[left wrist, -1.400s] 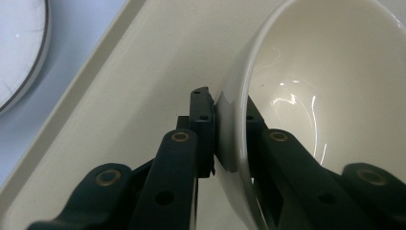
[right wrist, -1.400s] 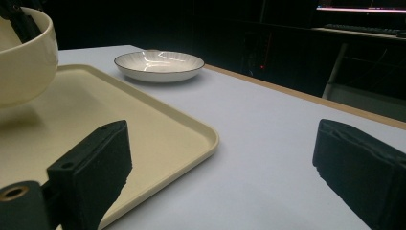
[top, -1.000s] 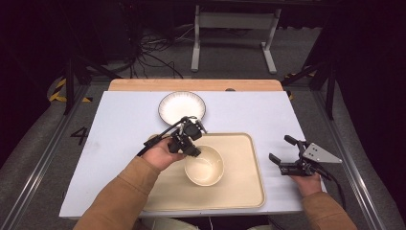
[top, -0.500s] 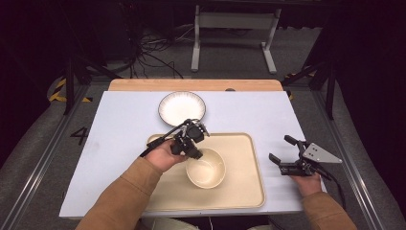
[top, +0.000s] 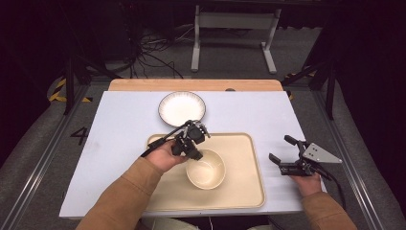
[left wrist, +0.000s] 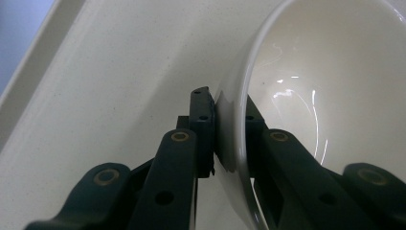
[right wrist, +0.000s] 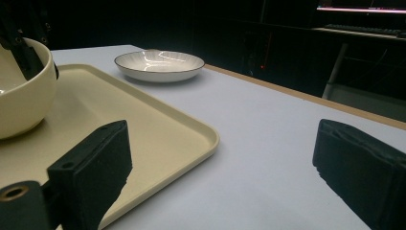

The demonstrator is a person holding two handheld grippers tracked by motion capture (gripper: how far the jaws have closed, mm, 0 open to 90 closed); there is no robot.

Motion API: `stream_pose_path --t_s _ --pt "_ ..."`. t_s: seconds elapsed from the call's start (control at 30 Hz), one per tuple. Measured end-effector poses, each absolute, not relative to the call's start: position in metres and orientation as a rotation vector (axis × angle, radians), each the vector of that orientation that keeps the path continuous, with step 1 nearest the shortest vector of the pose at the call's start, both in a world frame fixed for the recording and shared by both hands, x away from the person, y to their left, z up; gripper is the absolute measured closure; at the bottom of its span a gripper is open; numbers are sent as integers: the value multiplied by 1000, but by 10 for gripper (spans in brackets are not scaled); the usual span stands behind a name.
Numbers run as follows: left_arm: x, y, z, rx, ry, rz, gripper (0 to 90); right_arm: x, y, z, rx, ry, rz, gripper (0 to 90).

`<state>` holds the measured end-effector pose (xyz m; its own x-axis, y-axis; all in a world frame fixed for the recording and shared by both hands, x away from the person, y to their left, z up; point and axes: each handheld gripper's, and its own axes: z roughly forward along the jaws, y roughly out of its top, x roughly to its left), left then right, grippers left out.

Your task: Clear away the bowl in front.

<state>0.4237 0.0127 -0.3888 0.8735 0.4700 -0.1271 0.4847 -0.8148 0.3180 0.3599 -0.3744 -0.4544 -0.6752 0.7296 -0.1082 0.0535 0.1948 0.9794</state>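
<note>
On the tray (top: 249, 189), my left claw (left wrist: 229, 132) grips the bowl (top: 207, 168) by its rim, one jaw inside, one outside. My right claw (top: 282, 154) waits spread on the tabletop (top: 119, 124). I judge the placing nearly done; next, unclench and withdraw gently.

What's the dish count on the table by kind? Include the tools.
Bowl: 1, on the tray, left tool shut on its rim
Plate: 1
Tray: 1
Tools: 2, counting the right tool, open
Total: 5
</note>
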Motion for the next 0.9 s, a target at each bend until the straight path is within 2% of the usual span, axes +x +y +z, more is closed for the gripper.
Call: stream_pose_path --t_s 0.47,0.67,0.9 --pt "430 21 -401 2702 772 -84 802 360 -374 -454 731 1898 1522 63" --pt "430 23 -404 2694 785 -104 708 360 -374 -454 730 1898 1522 63" --pt "424 29 -393 2624 774 -68 661 360 -374 -454 728 1896 1522 63"
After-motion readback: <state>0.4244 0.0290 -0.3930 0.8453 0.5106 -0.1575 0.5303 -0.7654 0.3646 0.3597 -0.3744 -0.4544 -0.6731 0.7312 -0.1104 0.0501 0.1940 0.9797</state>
